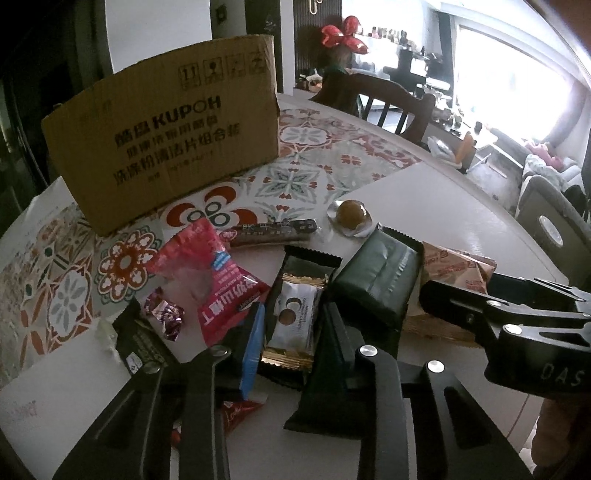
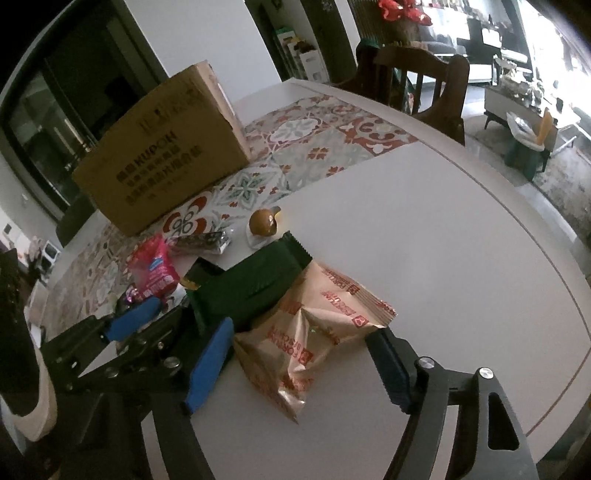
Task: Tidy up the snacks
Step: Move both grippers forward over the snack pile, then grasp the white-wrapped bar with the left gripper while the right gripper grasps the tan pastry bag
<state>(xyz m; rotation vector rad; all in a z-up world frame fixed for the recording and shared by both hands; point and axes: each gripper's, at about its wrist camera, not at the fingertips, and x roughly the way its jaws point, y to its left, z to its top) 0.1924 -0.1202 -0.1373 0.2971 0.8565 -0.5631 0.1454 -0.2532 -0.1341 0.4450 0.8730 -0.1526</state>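
Left gripper (image 1: 291,332) spread around a half-hidden gold-trimmed packet (image 1: 293,317); right gripper (image 2: 306,354) spread around the tan pouch (image 2: 310,328).

A round white table (image 2: 443,229) carries a patterned floral mat (image 1: 314,155). A wooden chair (image 1: 391,107) stands at the far edge, with what may be red foil balloons (image 1: 343,35) behind.

Bare table (image 2: 461,240) right of snacks (image 2: 314,325)
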